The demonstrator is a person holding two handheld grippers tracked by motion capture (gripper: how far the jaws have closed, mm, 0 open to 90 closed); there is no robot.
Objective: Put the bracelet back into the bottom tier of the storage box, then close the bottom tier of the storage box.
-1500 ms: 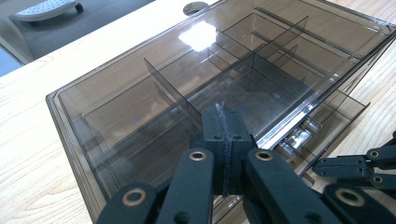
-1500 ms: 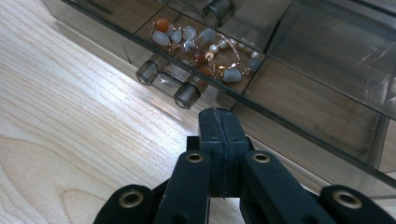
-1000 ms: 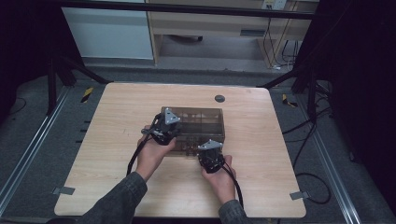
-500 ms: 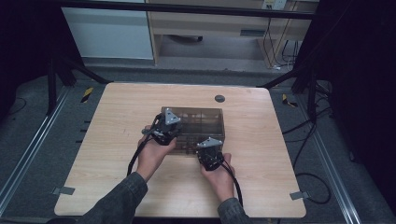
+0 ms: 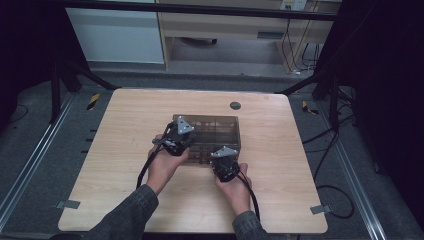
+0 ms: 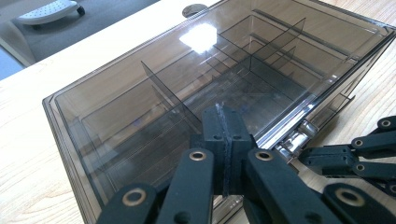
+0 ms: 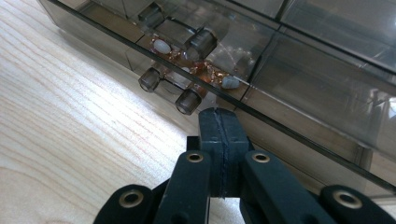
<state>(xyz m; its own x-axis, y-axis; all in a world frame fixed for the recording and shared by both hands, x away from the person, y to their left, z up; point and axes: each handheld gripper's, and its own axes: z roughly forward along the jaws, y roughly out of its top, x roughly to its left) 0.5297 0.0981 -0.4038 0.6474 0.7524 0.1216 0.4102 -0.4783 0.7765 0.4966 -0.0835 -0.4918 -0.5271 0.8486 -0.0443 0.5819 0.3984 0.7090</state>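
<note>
Smoky clear plastic divider box [image 5: 212, 134] mid-table: both grippers, left [image 6: 223, 140] and right [image 7: 219, 140], pressed together empty at its near edge, seemingly poised to unlatch it.

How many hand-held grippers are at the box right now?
2. The left hand-held gripper is at the near-left corner of the box, jaws shut. The right hand-held gripper is at its near side, jaws shut.
</note>
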